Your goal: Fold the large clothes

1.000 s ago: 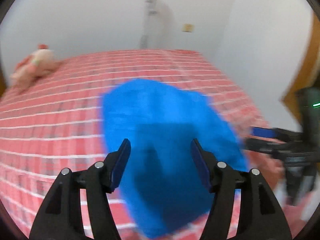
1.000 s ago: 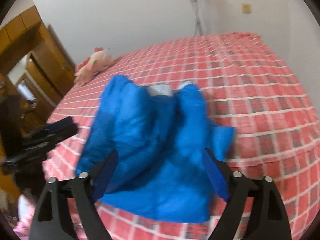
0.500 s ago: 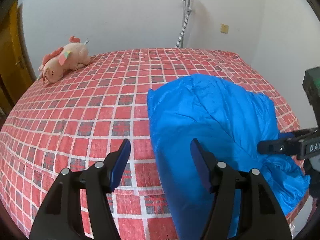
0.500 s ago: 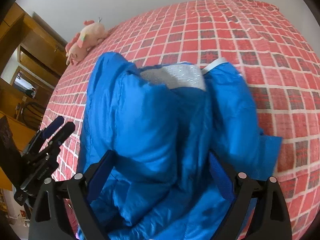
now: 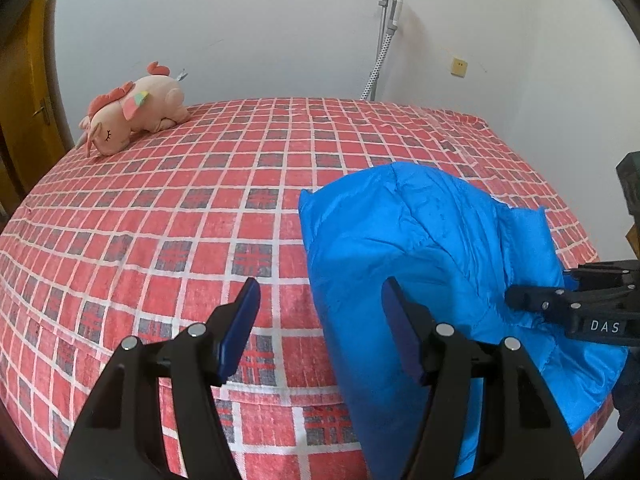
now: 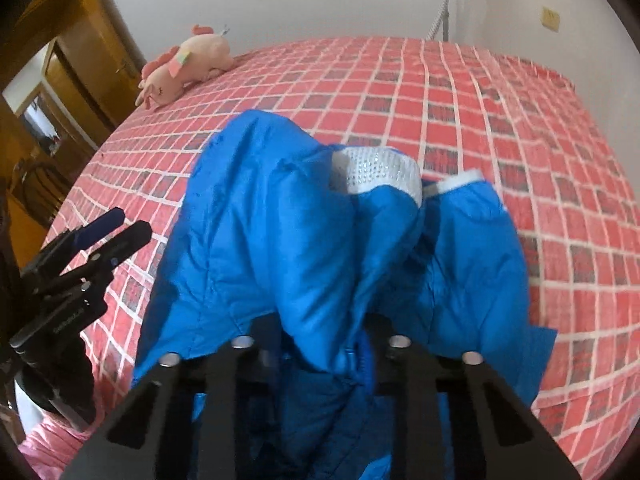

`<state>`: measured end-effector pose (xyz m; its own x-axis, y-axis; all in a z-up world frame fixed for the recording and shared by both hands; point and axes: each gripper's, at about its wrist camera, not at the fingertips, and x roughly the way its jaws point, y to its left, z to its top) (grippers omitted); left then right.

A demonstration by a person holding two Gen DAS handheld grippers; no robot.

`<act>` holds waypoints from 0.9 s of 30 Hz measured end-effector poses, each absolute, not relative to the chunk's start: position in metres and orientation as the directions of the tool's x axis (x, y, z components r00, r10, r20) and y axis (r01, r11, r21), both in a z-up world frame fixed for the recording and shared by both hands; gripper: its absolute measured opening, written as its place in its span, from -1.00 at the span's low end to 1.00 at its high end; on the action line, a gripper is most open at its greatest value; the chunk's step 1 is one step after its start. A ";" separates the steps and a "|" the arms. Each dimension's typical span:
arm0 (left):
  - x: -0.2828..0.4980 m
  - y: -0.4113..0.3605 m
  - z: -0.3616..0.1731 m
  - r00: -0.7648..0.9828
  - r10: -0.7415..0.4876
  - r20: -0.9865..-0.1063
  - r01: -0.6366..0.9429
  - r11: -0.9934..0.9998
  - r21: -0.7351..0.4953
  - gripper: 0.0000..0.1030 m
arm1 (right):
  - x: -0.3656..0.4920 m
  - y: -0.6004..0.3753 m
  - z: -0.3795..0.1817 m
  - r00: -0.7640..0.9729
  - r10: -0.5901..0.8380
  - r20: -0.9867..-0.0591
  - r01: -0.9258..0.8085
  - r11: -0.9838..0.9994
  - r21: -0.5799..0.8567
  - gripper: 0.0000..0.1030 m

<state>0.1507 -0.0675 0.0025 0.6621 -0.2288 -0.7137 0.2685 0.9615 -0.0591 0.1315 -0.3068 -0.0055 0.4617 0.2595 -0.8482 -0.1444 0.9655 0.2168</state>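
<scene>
A puffy blue jacket (image 5: 420, 240) lies crumpled near the front right of the bed, its white lining (image 6: 376, 170) showing at the collar. My left gripper (image 5: 320, 296) is open over the bedsheet at the jacket's left edge; only its right finger overlaps the fabric and nothing is between the pads. My right gripper (image 6: 320, 336) has its jaws closing on a bunched fold of the jacket (image 6: 280, 220), which hides the fingertips. In the left wrist view the right gripper (image 5: 514, 300) pinches the jacket's right side. The left gripper (image 6: 128, 224) shows at the left of the right wrist view.
The bed (image 5: 180, 208) has a red checked sheet and drops off at its front edge just below the grippers. A pink plush toy (image 5: 132, 116) lies at the far left corner. A wooden door (image 6: 80, 60) stands left, a pole (image 5: 384, 40) against the back wall.
The right jaws went from wide apart around the jacket to closed on a fold of it. The left gripper slid left, so the jacket now sits off to its right, jaws unchanged.
</scene>
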 end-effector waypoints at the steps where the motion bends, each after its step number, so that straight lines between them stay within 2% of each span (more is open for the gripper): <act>1: 0.150 -0.067 0.003 0.661 -0.232 -0.714 0.270 0.961 -0.062 0.22 | 0.132 -0.307 -0.003 0.465 0.262 -0.846 -0.146 0.965 0.218 -0.60; 6: 0.144 -0.071 0.008 0.667 -0.230 -0.708 0.266 0.962 -0.062 0.22 | 0.123 -0.314 0.020 0.497 0.305 -0.812 -0.160 0.952 0.260 -0.74; 11: 0.130 -0.078 0.020 0.685 -0.236 -0.689 0.280 0.959 -0.051 0.23 | 0.112 -0.332 0.042 0.527 0.346 -0.777 -0.164 0.938 0.307 -0.77; 16: 0.114 -0.094 0.031 0.703 -0.250 -0.666 0.305 0.952 -0.035 0.26 | 0.097 -0.355 0.056 0.566 0.328 -0.757 -0.142 0.943 0.302 -0.78; 27: 0.094 -0.145 0.030 0.680 -0.284 -0.676 0.391 0.921 0.006 0.26 | 0.073 -0.424 0.030 0.574 0.327 -0.751 -0.047 0.929 0.368 -0.79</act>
<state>0.0937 -0.1451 0.0297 0.6801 -0.2842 -0.6758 0.3906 0.9205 0.0059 0.0731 -0.4240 0.0296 0.5739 0.3270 -0.7508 -0.0474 0.9286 0.3682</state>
